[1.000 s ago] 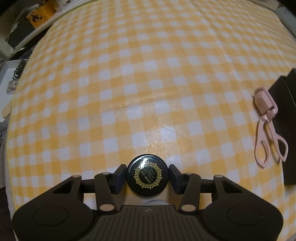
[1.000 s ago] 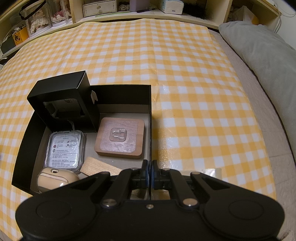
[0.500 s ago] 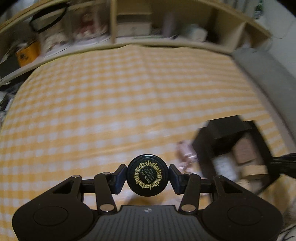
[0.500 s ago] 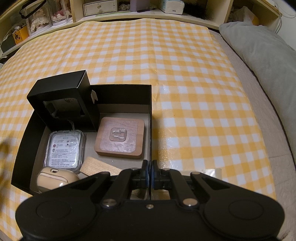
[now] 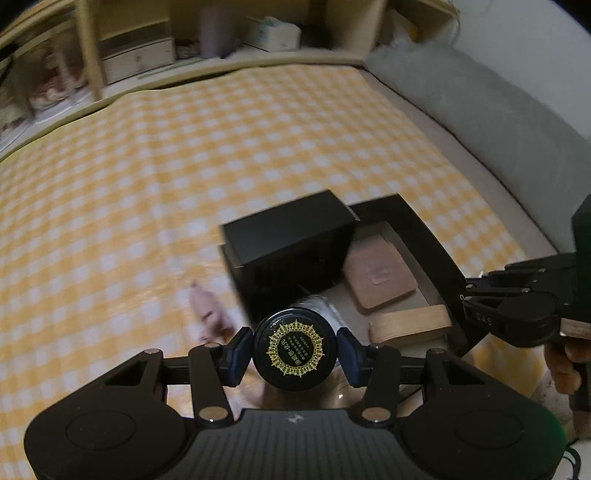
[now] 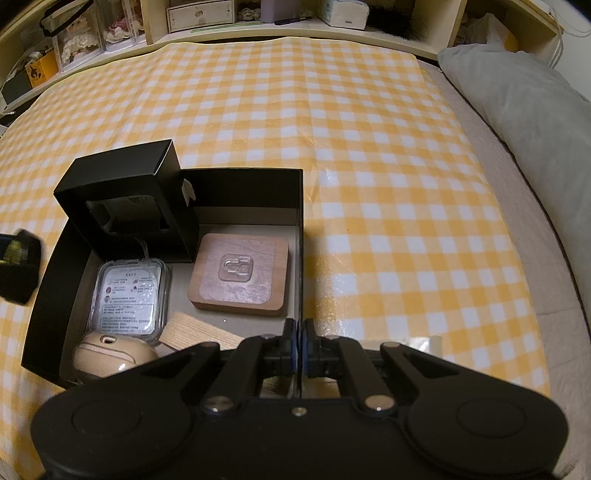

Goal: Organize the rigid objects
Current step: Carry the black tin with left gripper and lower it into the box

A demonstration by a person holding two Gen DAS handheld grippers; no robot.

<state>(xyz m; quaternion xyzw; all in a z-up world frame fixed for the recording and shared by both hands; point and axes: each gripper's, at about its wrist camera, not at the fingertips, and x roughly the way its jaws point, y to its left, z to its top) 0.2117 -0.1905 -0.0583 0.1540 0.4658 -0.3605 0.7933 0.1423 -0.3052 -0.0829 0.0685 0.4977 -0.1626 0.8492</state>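
Observation:
My left gripper (image 5: 294, 350) is shut on a round black jar (image 5: 295, 343) with a gold emblem on its lid, and holds it above the near left corner of the open black box (image 5: 436, 251). The jar (image 6: 16, 269) shows blurred at the left edge of the right wrist view. My right gripper (image 6: 299, 347) is shut on the box's right wall (image 6: 300, 221). In the box are a small black carton (image 6: 122, 177), a wooden square (image 6: 240, 273), a clear plastic case (image 6: 131, 295), a beige rounded thing (image 6: 110, 354) and a light wood block (image 6: 199, 332).
A pink eyelash curler (image 5: 208, 314) lies blurred on the yellow checked cloth (image 6: 295, 110), left of the box. A grey pillow (image 6: 535, 110) runs along the right side. Cluttered shelves (image 6: 221, 14) stand at the back. A hand (image 5: 565, 369) grips the right tool.
My left gripper has swung right and up with the jar, from over bare cloth to over the box. The curler has slid from right to left in its view. The right gripper kept still.

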